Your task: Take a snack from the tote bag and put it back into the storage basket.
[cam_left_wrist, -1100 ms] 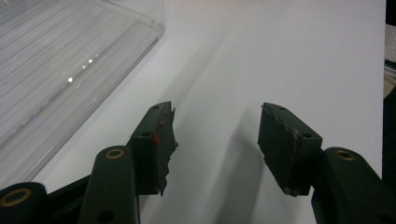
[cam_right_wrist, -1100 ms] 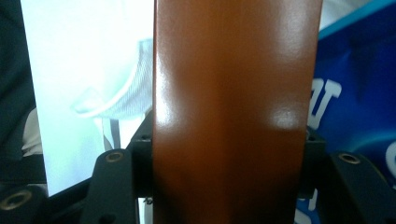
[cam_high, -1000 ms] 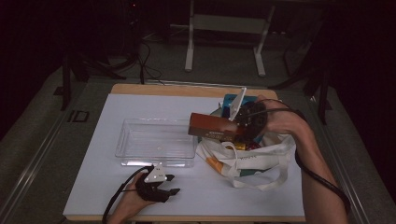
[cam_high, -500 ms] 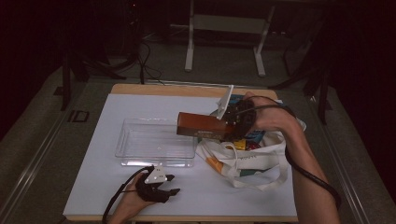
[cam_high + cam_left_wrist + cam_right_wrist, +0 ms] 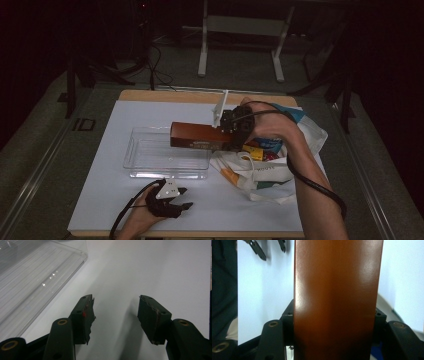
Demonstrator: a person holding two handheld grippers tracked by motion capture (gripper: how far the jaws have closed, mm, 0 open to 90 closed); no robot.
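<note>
Since the earlier frame, right tool (image 5: 231,131) has carried brown box (image 5: 199,136) leftward over clear tray (image 5: 150,156). Box looks light, stiff, glossy; end grip holds. Left tool (image 5: 181,198) gapes empty.

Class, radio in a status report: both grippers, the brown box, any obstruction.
Right gripper clamped on brown box, held above clear tray. Left gripper open, resting on table. Tray unobstructed.
</note>
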